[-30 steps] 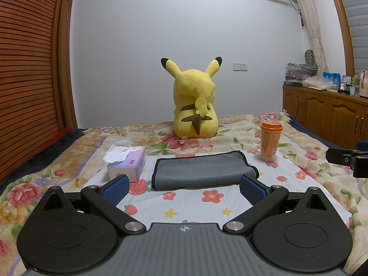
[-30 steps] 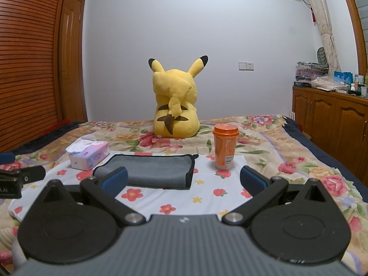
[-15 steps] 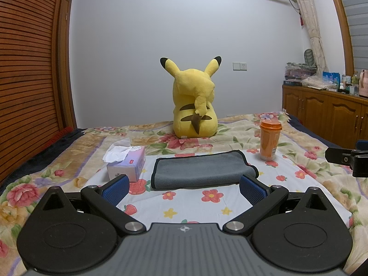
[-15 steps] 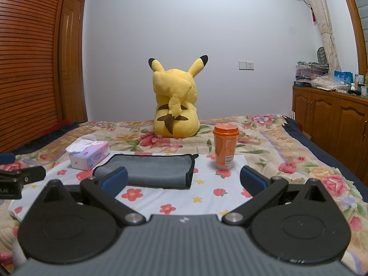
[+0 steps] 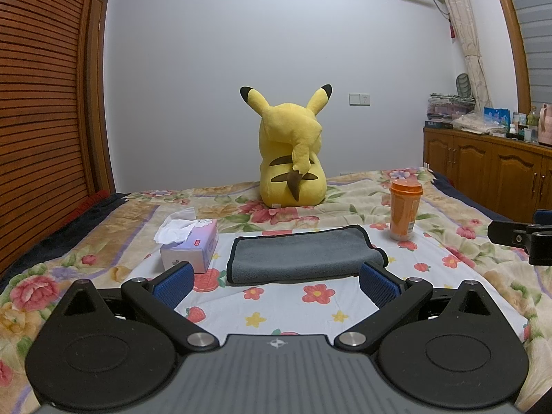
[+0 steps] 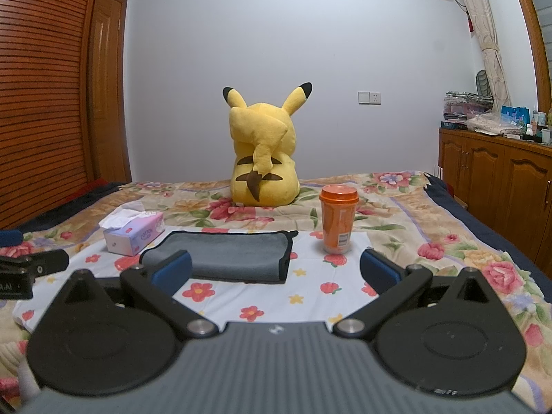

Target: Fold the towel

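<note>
A grey towel with black trim (image 5: 303, 255) lies folded flat on the flowered bed sheet (image 5: 286, 303); it also shows in the right wrist view (image 6: 224, 255). My left gripper (image 5: 276, 284) is open and empty, held just short of the towel's near edge. My right gripper (image 6: 276, 272) is open and empty, near the towel's right end, apart from it. The right gripper's tip (image 5: 517, 238) shows at the right edge of the left wrist view; the left gripper's tip (image 6: 34, 269) shows at the left edge of the right wrist view.
A tissue box (image 5: 189, 248) stands left of the towel. An orange cup with a lid (image 5: 403, 208) stands right of it. A yellow plush toy (image 5: 293, 162) sits behind. Wooden cabinets (image 5: 490, 169) line the right wall, a slatted wooden wall (image 5: 41, 120) the left.
</note>
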{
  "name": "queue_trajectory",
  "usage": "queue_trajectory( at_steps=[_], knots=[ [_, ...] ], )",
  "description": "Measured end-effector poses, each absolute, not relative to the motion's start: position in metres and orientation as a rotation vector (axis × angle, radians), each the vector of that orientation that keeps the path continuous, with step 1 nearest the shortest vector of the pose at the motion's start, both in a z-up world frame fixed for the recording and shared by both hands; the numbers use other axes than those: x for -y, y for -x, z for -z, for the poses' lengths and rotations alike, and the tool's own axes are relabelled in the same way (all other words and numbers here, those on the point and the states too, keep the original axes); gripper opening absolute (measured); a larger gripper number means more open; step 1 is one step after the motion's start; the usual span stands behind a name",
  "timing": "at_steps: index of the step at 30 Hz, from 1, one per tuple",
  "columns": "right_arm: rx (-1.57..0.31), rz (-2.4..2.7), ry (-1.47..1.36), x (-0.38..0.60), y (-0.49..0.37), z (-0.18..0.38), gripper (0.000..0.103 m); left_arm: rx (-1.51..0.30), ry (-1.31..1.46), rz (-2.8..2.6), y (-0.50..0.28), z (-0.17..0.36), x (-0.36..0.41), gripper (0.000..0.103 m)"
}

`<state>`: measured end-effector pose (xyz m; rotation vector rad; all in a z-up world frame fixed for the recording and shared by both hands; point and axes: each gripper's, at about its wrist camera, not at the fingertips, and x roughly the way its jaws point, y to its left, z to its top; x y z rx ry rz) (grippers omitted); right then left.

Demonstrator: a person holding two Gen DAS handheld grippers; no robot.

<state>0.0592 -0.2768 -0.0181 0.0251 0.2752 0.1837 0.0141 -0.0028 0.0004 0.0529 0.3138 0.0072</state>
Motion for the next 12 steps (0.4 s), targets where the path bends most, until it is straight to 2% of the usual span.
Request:
queue_trajectory(
  at_steps=[12],
  knots=[
    [-0.275, -0.184, -0.025, 0.2771, -0.0591, 0.0186, 0.103, -0.314, -0.054, -0.007, -0.0140, -0.0007, 0.0037, 0.103]
  ],
)
